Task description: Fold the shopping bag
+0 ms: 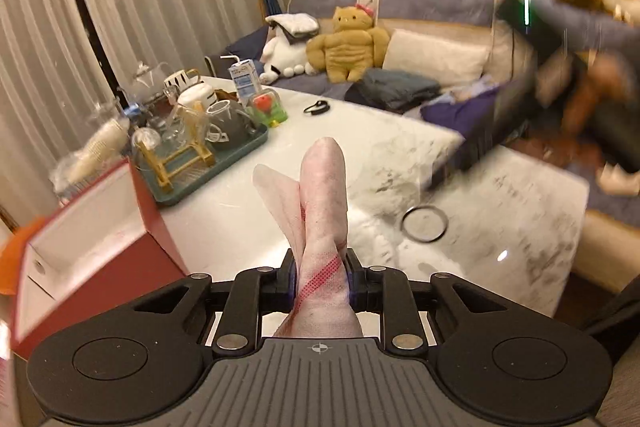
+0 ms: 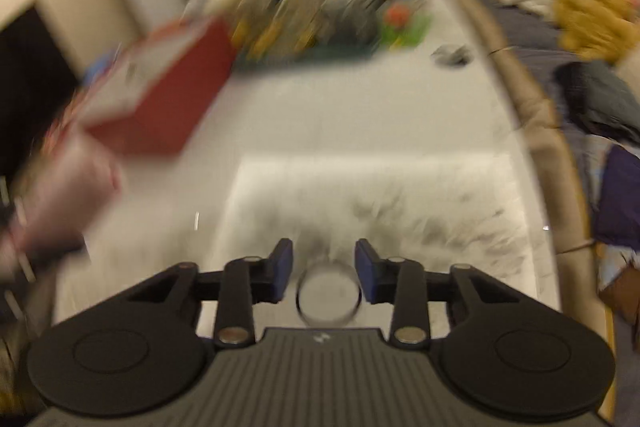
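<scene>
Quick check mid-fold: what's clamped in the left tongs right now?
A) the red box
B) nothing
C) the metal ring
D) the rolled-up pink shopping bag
D: the left tongs are closed on the rolled pink shopping bag, while the metal ring lies loose on the table.

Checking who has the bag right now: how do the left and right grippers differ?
The left gripper is shut on the rolled pink shopping bag; the right gripper stands open, holding nothing. The left's view is fairly sharp, the right's motion-blurred. Both hang above the white table.
</scene>
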A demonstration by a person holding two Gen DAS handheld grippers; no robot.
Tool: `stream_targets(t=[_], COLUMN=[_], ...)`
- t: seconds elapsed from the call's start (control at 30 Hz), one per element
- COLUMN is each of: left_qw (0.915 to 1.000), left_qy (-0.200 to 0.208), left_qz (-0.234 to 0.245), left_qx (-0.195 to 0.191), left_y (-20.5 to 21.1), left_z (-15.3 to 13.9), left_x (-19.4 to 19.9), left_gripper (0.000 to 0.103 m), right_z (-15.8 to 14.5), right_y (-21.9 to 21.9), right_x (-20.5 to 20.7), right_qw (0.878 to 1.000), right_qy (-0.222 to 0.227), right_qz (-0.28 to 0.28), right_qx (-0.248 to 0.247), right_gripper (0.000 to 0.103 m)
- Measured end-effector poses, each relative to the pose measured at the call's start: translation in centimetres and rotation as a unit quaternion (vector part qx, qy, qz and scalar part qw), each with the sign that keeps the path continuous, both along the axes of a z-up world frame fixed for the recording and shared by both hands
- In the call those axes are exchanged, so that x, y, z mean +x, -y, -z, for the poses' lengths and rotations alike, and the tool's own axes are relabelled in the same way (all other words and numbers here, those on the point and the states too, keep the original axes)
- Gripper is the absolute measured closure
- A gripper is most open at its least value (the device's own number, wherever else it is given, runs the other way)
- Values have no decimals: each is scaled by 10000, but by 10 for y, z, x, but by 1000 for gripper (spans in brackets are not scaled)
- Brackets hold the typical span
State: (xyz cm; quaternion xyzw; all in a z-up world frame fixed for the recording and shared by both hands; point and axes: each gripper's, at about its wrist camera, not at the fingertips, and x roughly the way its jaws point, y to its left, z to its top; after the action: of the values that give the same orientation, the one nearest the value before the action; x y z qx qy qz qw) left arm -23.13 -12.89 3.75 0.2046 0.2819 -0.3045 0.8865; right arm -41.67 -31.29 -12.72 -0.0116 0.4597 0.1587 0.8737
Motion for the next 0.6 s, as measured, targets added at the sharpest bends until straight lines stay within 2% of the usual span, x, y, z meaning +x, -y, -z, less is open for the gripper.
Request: stream_targets(t=[0.1,0.17,0.2,0.23,0.27,0.33,0.43,0.53,0.6], left_qw=[9999,9998,9998,9998,9998,9997,9997,9998,9998], left_qy=[-11,12,14,15,20,57,100,137,216], left_qz=[-105,-138,-141,-143,-143,-140,-123,-50,44], left_qx=[-92,-106,-122,-138,-139,-165,-174,-109,-22], left_y=[-4,-16,-19,-22,-24,-24,-22,-22,-20], left_z=[3,-6,-10,-14,-17,-19,-23,-23,-20], left_x=[-3,-8,-9,-10,-11,-12,-14,-20,-22], left_gripper=[81,81,81,81,81,81,81,81,81], right_z=[34,44,46,45,44,42,37,10,-18], right_y=[-23,-32,-34,-33,-33,-30,-19,-2,12], right_x=[1,-4,-5,-3,-1,2,6,9,6], right_qw=[9953,9907,9892,9903,9901,9887,9937,9995,9968], right_qy=[-217,107,256,205,135,54,-85,-92,14], right_qz=[-657,-880,-928,-881,-845,-907,-722,-254,-73], right_qx=[-677,-1035,-1101,-1055,-1110,-1194,-847,141,794], right_gripper=[70,67,70,75,103,103,103,103,103])
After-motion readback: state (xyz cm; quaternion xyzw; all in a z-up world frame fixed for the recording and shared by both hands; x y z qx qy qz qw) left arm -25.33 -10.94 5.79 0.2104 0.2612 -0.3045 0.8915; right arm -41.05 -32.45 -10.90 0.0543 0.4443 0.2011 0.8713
